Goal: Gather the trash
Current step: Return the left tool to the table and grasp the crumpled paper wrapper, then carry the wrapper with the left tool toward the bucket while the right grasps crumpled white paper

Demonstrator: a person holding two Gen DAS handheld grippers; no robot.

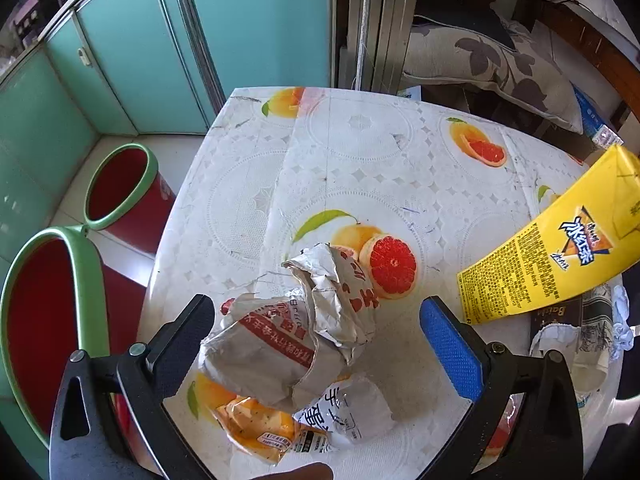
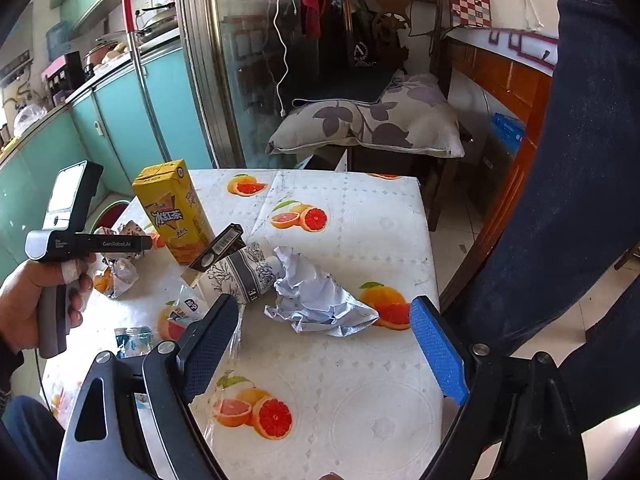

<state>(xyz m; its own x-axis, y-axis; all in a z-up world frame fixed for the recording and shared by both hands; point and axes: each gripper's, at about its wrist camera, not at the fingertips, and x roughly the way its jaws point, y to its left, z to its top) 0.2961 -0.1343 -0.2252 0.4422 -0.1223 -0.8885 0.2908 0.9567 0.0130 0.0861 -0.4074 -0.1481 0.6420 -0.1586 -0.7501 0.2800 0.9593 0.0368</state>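
Crumpled wrapper | between spread fingers | left tool

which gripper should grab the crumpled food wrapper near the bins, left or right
Left. The left gripper is open with the crumpled food wrapper already between its fingers, and the red bins stand just off that table edge. The right gripper is open too, but faces the crumpled white paper.

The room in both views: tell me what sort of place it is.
Most likely a home kitchen-dining corner. A small table wears a fruit-print oilcloth, teal cabinets run along the wall with pots on their counter, and a cushioned wooden chair stands at the table's far end.
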